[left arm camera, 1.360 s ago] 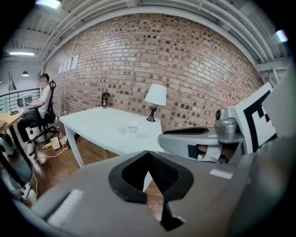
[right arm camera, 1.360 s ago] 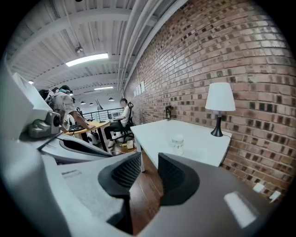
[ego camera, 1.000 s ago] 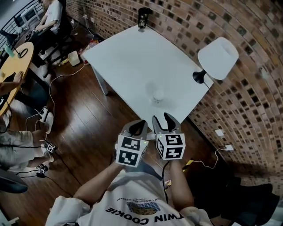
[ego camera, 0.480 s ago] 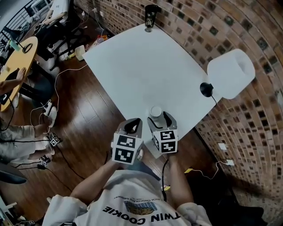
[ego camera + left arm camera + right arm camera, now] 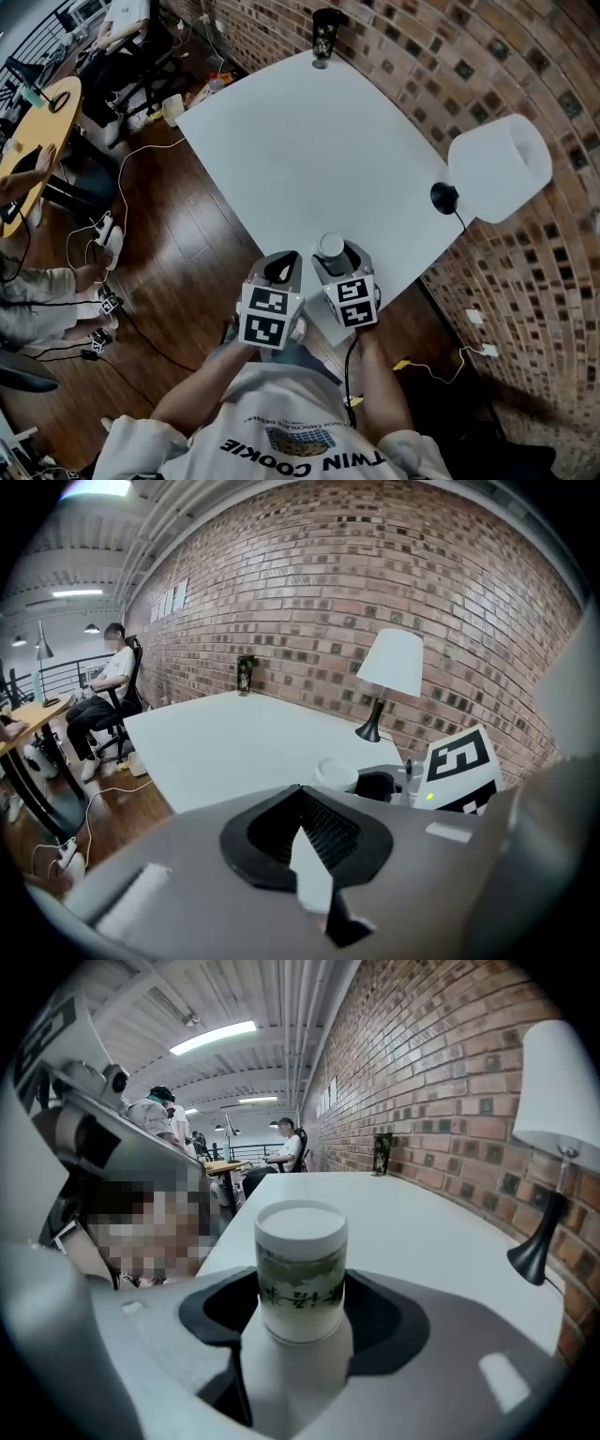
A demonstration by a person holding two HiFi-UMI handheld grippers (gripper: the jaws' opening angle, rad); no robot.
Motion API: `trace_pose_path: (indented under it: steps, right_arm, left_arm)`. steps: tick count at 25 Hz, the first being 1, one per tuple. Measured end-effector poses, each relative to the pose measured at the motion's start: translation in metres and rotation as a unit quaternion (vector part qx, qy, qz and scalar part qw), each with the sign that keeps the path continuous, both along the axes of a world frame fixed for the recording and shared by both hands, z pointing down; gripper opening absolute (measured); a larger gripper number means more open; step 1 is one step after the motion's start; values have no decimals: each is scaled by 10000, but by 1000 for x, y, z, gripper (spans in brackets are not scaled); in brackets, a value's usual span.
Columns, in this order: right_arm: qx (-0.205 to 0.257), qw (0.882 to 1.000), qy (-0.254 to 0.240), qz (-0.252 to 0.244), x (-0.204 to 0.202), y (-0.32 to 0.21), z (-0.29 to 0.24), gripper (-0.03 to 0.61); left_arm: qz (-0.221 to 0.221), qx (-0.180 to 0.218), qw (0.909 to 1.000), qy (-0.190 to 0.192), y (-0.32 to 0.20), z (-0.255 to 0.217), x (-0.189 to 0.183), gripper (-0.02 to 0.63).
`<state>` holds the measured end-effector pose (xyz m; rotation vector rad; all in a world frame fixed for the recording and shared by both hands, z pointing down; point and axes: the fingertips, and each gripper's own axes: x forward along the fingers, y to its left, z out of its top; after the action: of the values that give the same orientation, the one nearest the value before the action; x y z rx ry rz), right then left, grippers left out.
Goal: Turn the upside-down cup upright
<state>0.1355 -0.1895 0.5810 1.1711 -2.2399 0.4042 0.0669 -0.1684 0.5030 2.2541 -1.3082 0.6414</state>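
A white cup with a green band [image 5: 300,1269] stands upside down near the front corner of the white table [image 5: 300,141]. From the head view the cup [image 5: 329,244] shows its flat white base. My right gripper [image 5: 335,253] reaches round it. In the right gripper view the right gripper [image 5: 300,1309] has a jaw on each side of the cup with a small gap left; the jaws are closing. My left gripper [image 5: 284,262] hovers just left of it at the table edge. In its own view the left gripper [image 5: 302,794] has its tips together and holds nothing; the cup [image 5: 336,772] lies beyond.
A white-shaded lamp [image 5: 497,164] on a black base [image 5: 442,197] stands at the table's right edge by the brick wall. A dark tumbler [image 5: 325,33] sits at the far corner. Seated people, a round wooden table [image 5: 37,131] and floor cables are to the left.
Both grippers moved forward and down to the table's front corner. The right gripper's jaws spread and came round the cup, which earlier stood ahead of them.
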Motion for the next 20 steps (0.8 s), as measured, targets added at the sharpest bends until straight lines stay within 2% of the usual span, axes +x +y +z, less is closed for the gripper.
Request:
trace_pose_path:
  steps: [3,6,10,13,16,20]
  right_arm:
    - [-279,9993,173,-162,-1,-1,-10,288]
    - [-873,9940,586,-298,2,-2,-16,288]
    - [-1915,9726,1281,-324,15,-3,-16,288]
    - [-2658,9482,1689,-415,16,-2,-15,288]
    - [-3352,9190,2003,-534,15,1,-10,288]
    - [-4164,8650,2635,-943,15,10,-1,288]
  left_arm:
    - [53,-45,9999,92,-7,3,-7,3]
    - [174,-94,9996,214,-17,7,-13,3]
    - [446,-56,9981,428,-33,6,-14,3]
    - [603,-113,9964,589,-40,7,-18,3]
    - [653,-209,9945,792,-46,9,-25,3]
    - [677,-264,9932,908,-54,9,-37,3]
